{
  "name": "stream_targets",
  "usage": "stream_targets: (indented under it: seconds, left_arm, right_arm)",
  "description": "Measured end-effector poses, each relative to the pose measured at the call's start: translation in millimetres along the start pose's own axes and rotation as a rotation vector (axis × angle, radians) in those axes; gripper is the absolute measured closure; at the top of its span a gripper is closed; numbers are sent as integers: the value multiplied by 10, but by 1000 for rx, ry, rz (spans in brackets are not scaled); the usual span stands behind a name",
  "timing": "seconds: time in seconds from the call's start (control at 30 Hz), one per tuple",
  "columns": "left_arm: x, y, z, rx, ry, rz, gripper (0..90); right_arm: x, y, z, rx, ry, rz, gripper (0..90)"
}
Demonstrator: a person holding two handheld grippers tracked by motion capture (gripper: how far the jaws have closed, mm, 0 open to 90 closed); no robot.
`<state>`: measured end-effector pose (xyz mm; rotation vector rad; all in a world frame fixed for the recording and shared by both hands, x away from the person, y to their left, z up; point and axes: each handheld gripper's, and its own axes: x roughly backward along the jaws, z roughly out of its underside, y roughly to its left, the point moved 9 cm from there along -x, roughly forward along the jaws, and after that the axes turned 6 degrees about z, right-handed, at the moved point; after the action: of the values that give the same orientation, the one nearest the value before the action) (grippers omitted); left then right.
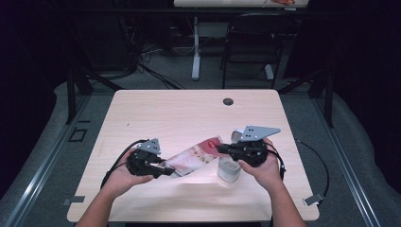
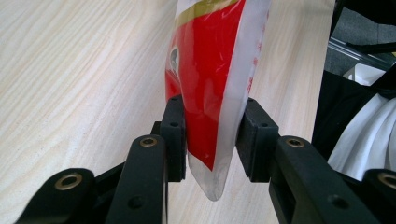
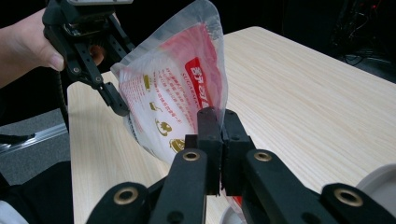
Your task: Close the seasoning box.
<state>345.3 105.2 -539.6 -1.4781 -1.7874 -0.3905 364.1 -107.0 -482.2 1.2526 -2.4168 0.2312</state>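
High view has me holding a pouch up off the worktop between both grippers, roughly mid-table and nearer my side. Left gripper has the near-left end, right gripper has the far-right end, and the pouch hangs stretched between them at a slant. Just below the right gripper sits a small white cup on the worktop.

My guess at progress: the pick-up part is done, both ends are gripped, pouch is airborne. What's left looks like opening or tipping it toward the cup, and I can't tell whether the top is torn yet. Nothing visible in the cup from here, too small to say.

Left gripper view is the useful one for the left grip: the jaws sit about half open with the red and clear bottom corner of the pouch squeezed between the pads, so it's clamped on the fat, filled part. You don't get that from above, it's just a dark blob there.

Right gripper view shows that gripper pinched nearly flat on the thin edge seam of the pouch, jaws basically together. It also shows the printed side with the little icons and red label, plus the left gripper hanging on at the far end, and a bit of the cup rim at bottom right.
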Motion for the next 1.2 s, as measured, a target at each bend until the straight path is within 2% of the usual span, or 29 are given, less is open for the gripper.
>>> stream_targets:
  seconds: [1.2]
  left_arm:
    - [263, -33, -192, -17, -12, -19, 685]
  right_arm:
    - [53, -20, 48, -16, 0, 14, 891]
